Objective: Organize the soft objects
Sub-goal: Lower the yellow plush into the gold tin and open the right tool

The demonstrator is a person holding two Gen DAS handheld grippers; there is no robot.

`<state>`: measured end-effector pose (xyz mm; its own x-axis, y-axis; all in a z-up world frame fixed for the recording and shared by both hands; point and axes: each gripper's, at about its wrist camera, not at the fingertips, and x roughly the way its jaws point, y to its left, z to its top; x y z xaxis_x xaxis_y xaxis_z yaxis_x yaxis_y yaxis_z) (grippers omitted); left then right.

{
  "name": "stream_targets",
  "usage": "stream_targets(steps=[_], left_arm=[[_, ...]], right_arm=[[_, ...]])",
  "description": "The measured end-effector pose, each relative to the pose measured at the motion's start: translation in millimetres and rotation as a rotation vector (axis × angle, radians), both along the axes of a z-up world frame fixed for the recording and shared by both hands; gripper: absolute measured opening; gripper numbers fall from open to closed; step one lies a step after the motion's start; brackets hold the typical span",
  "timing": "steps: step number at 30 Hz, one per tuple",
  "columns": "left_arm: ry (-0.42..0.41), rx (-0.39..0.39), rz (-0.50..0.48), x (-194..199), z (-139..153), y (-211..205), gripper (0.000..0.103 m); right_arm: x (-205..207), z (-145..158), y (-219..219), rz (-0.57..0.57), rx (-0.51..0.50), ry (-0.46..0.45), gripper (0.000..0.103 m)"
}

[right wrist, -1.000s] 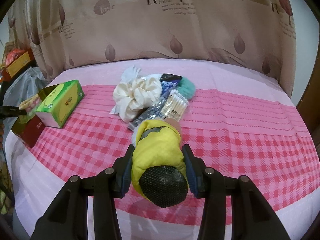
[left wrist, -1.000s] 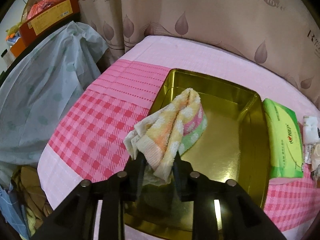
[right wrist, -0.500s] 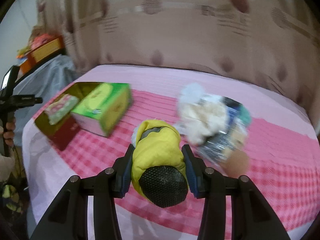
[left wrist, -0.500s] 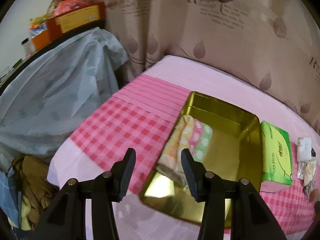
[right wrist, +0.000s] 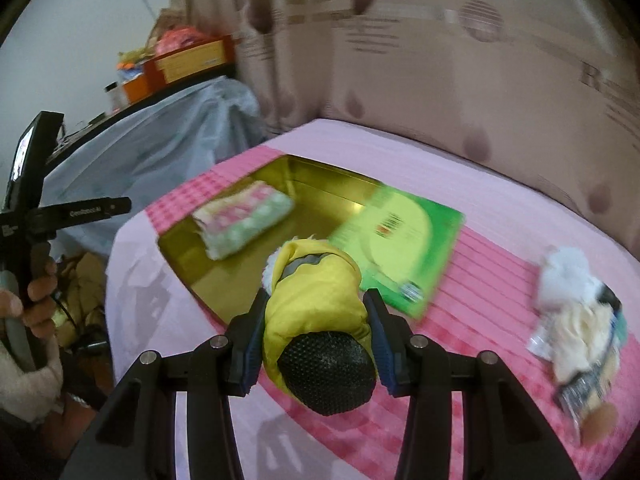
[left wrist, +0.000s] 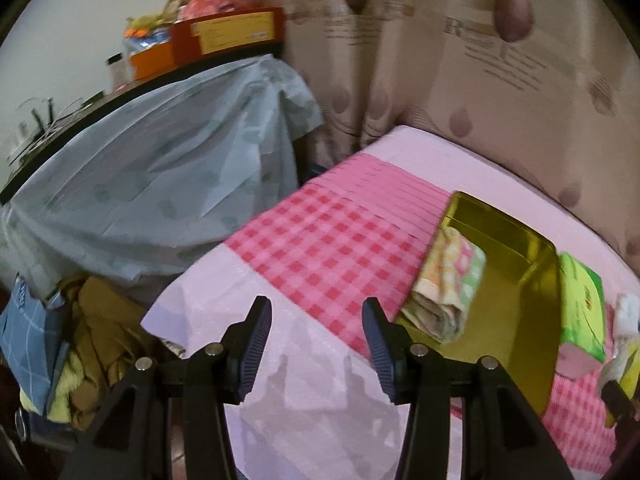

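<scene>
A folded pastel checked towel (left wrist: 446,280) lies in the left end of a gold metal tray (left wrist: 516,308) on the pink checked bed. My left gripper (left wrist: 318,340) is open and empty, pulled back to the bed's near left edge, left of the tray. In the right wrist view the towel (right wrist: 244,222) and tray (right wrist: 320,184) lie ahead. My right gripper (right wrist: 316,328) is shut on a yellow soft toy with a black mesh end (right wrist: 316,312), held above the tray's near right corner. A green tissue pack (right wrist: 400,240) lies right of the tray.
A pile of white fluffy cloth and small packets (right wrist: 576,316) lies on the bed at right. A pale blue covered piece of furniture (left wrist: 160,184) with boxes on top stands left of the bed. Clothes (left wrist: 92,340) lie on the floor. Curtains hang behind.
My left gripper let go of the towel, which now lies in the tray, and drew back to the left. My right gripper carried the yellow toy leftward to the tray.
</scene>
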<state>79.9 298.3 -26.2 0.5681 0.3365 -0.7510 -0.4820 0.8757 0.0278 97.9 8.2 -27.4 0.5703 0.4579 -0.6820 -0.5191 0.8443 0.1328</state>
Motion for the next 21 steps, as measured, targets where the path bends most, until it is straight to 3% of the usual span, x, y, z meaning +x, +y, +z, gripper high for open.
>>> stream_targets(steps=[10, 21], left_arm=[[0.011, -0.028, 0.068, -2.1, -2.8, 19.6, 0.048], [0.015, -0.052, 0.081, -2.9, -6.0, 24.2, 0.048]], right_arm=[[32.7, -8.2, 75.7, 0.102, -0.015, 0.047, 0.043], [46.7, -44.7, 105.9, 0.128, -0.116, 0.099, 0.043]])
